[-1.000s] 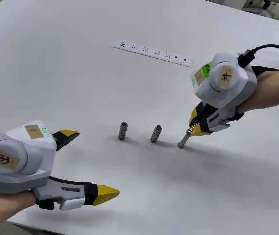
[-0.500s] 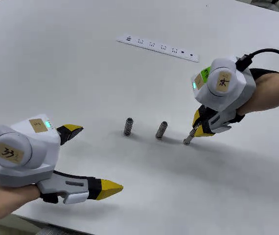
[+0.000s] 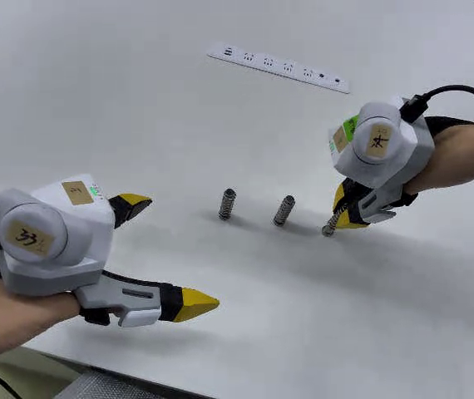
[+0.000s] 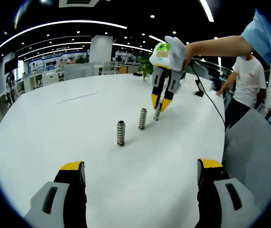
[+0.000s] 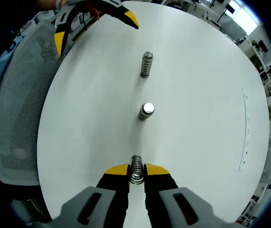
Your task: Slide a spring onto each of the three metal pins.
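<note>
The right gripper (image 3: 343, 218) reaches down to the white table (image 3: 137, 100), its yellow-tipped jaws pinching a spring (image 5: 136, 167) that sits around the third pin (image 3: 329, 229) at the right end of the row. The middle pin (image 3: 283, 210) and the left pin (image 3: 228, 204) stand beside it, each already wearing its own spring (coils show almost to the top in the right gripper view). The left gripper (image 3: 175, 249) hovers near the table's front edge, well apart from the pins, jaws spread wide and empty. A white power strip (image 3: 278, 66) lies on the far side.
</note>
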`<state>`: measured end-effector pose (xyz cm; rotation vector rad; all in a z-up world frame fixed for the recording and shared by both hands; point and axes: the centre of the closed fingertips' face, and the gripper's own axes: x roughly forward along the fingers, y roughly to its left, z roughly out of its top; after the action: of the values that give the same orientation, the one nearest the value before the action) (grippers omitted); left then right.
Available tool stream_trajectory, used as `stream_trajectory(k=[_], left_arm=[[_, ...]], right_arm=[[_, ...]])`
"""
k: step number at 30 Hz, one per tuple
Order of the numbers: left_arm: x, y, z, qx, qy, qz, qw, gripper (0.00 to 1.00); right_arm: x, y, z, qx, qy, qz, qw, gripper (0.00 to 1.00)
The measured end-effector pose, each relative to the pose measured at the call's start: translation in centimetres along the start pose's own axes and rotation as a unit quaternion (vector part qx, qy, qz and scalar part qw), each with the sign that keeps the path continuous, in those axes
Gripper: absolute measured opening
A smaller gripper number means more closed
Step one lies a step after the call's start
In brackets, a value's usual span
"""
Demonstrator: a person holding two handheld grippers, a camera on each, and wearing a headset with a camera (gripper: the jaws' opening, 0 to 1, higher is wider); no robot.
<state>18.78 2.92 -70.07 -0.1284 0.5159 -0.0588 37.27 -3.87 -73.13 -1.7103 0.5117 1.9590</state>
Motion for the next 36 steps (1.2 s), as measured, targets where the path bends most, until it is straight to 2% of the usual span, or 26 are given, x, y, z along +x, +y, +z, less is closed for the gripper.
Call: stream_trajectory(k=[3, 6, 29, 33, 35, 36], left_arm=[[0.0, 0.0, 0.0, 0.000, 0.001, 0.000, 1.0000, 1.00], [0.0, 0.0, -0.1, 0.001, 0.003, 0.000, 1.0000, 1.00], [0.0, 0.3, -0.3, 0.002, 0.008, -0.001, 1.0000, 1.00], [0.0, 0.2, -0.4, 0.005, 0.011, -0.003, 0.9999, 1.00], [0.0, 0.2, -0.3, 0.005, 0.010, -0.004, 0.9999, 1.00], [0.0, 0.2, -0.2, 0.005, 0.011, -0.003, 0.9999, 1.00]], right_arm=[[0.3, 0.3, -0.3, 0.000, 0.005, 0.000, 1.0000, 0.13], [0.6, 0.0, -0.2, -0.005, 0.007, -0.002, 1.0000, 0.13], [1.4, -0.2, -0.1, 0.000, 0.000, -0.005, 1.0000, 0.13], [1.4, -0.1, 0.1, 0.012, -0.014, -0.005, 0.9998, 0.31], [1.5, -0.4, 0.1, 0.016, -0.025, -0.006, 0.9995, 0.36], [1.2, -0.2, 0.3, 0.019, -0.029, -0.005, 0.9994, 0.43]])
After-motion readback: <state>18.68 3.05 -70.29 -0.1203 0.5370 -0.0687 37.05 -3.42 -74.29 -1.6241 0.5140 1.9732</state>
